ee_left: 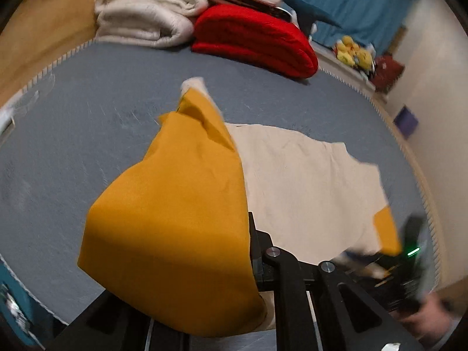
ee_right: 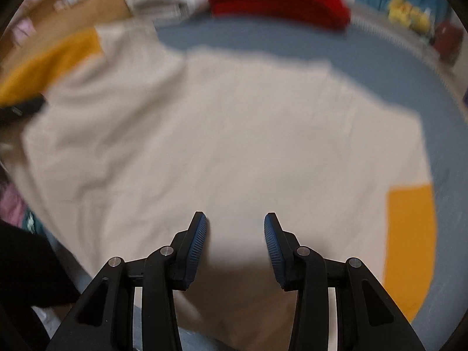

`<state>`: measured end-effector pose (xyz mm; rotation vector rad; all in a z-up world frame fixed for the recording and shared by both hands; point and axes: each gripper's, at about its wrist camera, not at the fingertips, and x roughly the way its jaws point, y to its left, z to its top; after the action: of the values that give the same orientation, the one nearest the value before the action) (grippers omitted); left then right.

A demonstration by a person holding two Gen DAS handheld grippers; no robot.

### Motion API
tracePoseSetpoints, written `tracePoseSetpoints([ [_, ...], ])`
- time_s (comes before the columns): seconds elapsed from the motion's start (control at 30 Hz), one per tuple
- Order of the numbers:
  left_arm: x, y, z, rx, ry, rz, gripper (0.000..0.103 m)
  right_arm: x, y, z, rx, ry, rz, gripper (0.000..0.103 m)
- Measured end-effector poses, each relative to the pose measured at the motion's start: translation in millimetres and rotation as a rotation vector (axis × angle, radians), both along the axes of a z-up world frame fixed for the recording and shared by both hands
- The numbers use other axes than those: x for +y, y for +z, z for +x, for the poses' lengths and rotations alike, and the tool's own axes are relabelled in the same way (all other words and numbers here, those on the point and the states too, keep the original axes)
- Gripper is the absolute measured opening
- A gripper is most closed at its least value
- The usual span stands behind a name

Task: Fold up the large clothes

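- Mustard-yellow sleeve fills the foreground of the left wrist view, draped over the left gripper, whose jaws are pinched nearly together on the fabric and hold it raised off the surface.
- That sleeve belongs to a large cream sweatshirt with yellow sleeve ends, spread flat across a grey-blue bed; the second yellow sleeve lies flat at the garment's right edge in the right wrist view.
- Poised above the cream body of the garment, the right gripper has its ribbed blue pads spread apart with nothing between them; whether they touch the cloth cannot be told, as the view is blurred.
- Judged from this, the step in hand is folding the left sleeve inward across the body.
- The next move likely calls for carrying the lifted sleeve over the cream panel and laying it flat without bunching, while the right gripper steadies the cloth or takes the other sleeve.
- Further back, a folded red blanket and a folded cream blanket rest at the bed's far end, well apart from the garment.
- Yellow plush toys sit beyond the bed's edge.
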<state>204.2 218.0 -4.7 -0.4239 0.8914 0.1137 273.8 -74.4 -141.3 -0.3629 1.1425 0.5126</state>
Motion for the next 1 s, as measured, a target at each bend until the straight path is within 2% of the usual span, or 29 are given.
tracePoseSetpoints([
  [0.1,-11.5,6.9,5.9,-0.029,-0.03,0.06,0.012,-1.7,-19.8,13.1,0.064,-0.041,-0.004,0.042],
  [0.27,-37.3,9.4,9.4,-0.033,-0.085,0.127,0.012,-1.2,-18.6,19.5,0.04,-0.036,-0.021,0.042],
  [0.37,-53.9,14.0,16.5,-0.047,-0.114,0.148,0.012,-14.0,19.3,16.1,-0.113,-0.053,-0.013,0.042],
  [0.47,-69.6,21.2,19.0,-0.069,-0.144,0.149,0.012,-42.5,77.6,16.3,-0.265,-0.076,0.076,0.042],
  [0.57,-90.6,27.3,25.1,-0.089,-0.18,0.161,0.011,-79.9,130.6,12.2,-0.447,-0.112,0.105,0.042],
  [0.63,-106.6,28.7,28.7,-0.099,-0.209,0.173,0.011,-101.0,153.8,4.3,-0.541,-0.141,0.105,0.044],
  [0.7,-122.2,29.0,33.3,-0.1,-0.238,0.179,0.011,-124.6,165.8,-3.0,-0.592,-0.18,0.1,0.044],
  [0.77,-143.1,30.0,39.9,-0.105,-0.276,0.179,0.011,-148.0,164.2,-9.9,-0.591,-0.249,0.102,0.044],
  [0.87,-170.2,29.9,48.1,-0.111,-0.318,0.169,0.011,-171.4,157.6,-10.7,-0.51,-0.332,0.108,0.044],
  [1.0,-214.3,28.7,58.0,-0.123,-0.405,0.164,0.011,-195.1,169.2,-16.3,-0.525,-0.398,0.137,0.044],
])
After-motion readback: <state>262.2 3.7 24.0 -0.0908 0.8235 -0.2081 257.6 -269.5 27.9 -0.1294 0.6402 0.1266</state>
